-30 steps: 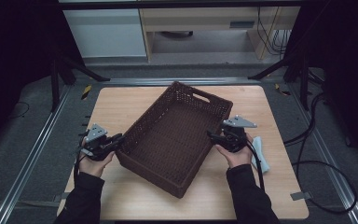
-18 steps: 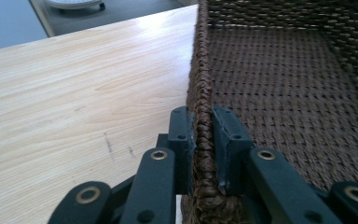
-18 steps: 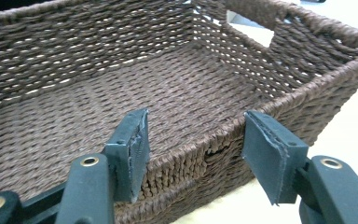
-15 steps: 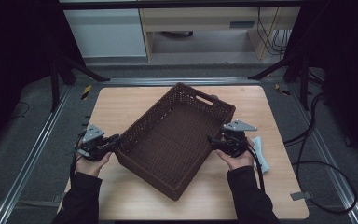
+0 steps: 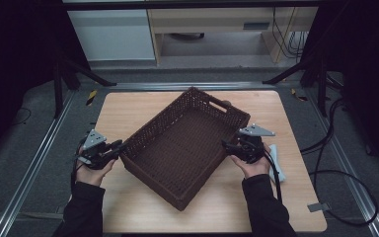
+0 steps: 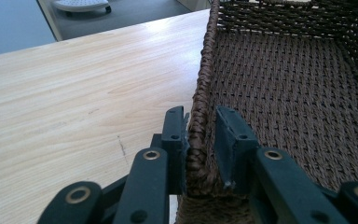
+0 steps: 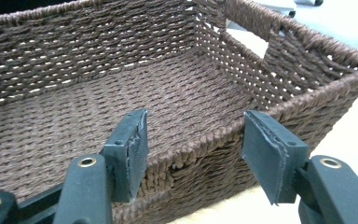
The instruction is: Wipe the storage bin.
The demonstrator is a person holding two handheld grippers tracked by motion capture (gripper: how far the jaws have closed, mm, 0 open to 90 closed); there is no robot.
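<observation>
A dark brown woven basket (image 5: 158, 121) sits askew on the wooden table (image 5: 128, 108) with nothing in it. My left gripper (image 5: 120, 148) is at its left wall. In the left gripper view the rim (image 6: 198, 93) runs between the jaws of that gripper (image 6: 200, 121). One pad (image 6: 176, 130) touches the rim and the other stands off with a gap. These jaws have just been opening. My right gripper (image 5: 225, 145) faces the basket's right side, open wide (image 7: 193, 133), level with the rim (image 7: 205, 140) and not pressing on it.
A white object (image 5: 278, 165) lies on the table beside the right hand. Metal rails (image 5: 39, 163) run along both sides of the table, and cables (image 5: 335, 148) trail on the floor at right. A low shelf unit (image 5: 202, 29) stands beyond the far edge.
My left gripper has edged slightly to the left. The basket and the right gripper stay where they were.
</observation>
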